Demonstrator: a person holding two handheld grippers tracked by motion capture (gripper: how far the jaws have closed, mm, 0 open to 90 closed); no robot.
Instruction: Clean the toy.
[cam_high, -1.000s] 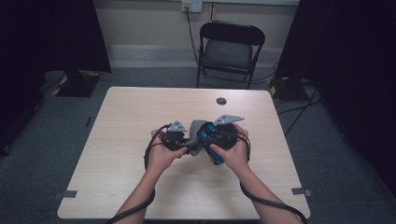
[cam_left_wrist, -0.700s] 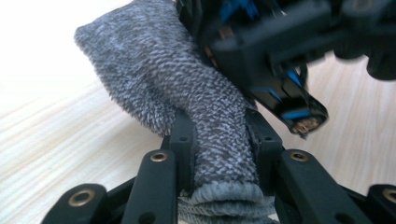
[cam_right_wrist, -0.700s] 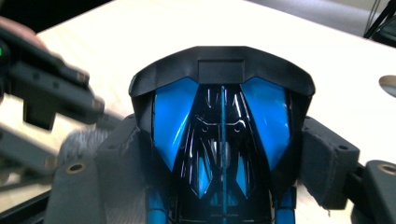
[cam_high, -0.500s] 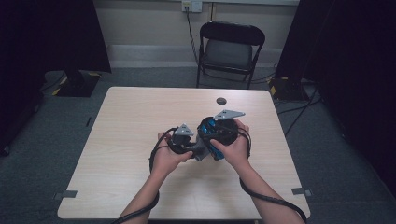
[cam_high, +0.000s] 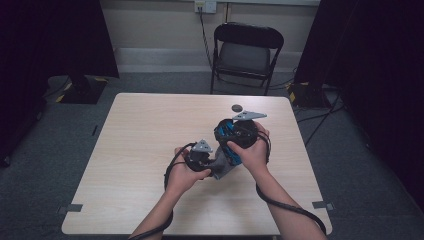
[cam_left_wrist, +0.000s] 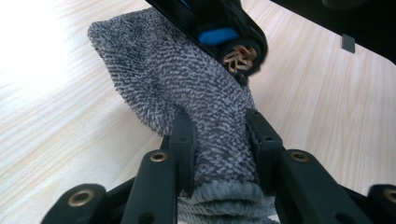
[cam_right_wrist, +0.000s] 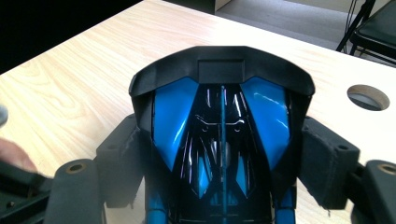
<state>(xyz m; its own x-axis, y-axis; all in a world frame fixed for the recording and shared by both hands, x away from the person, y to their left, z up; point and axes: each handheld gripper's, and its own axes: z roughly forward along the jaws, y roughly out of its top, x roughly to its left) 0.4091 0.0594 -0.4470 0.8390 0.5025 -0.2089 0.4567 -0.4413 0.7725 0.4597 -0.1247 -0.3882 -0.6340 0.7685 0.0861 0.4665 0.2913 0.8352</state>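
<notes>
Item: left tongs (cam_left_wrist: 219, 140) clamped grey cloth (cam_left_wrist: 187, 79), right tongs (cam_right_wrist: 222, 163) clamped blue-black toy car (cam_right_wrist: 219, 121), centre frame; wipe advised with light, even strokes.

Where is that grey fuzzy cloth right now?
The grey cloth is pinched in the left gripper, near the middle of the table. Its far end lies against the blue toy car that the right gripper holds.

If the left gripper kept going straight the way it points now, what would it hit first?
Probably the blue and black toy car: it lies just past the grey knitted cloth that the left gripper clamps, though depth is hard to judge.
</notes>
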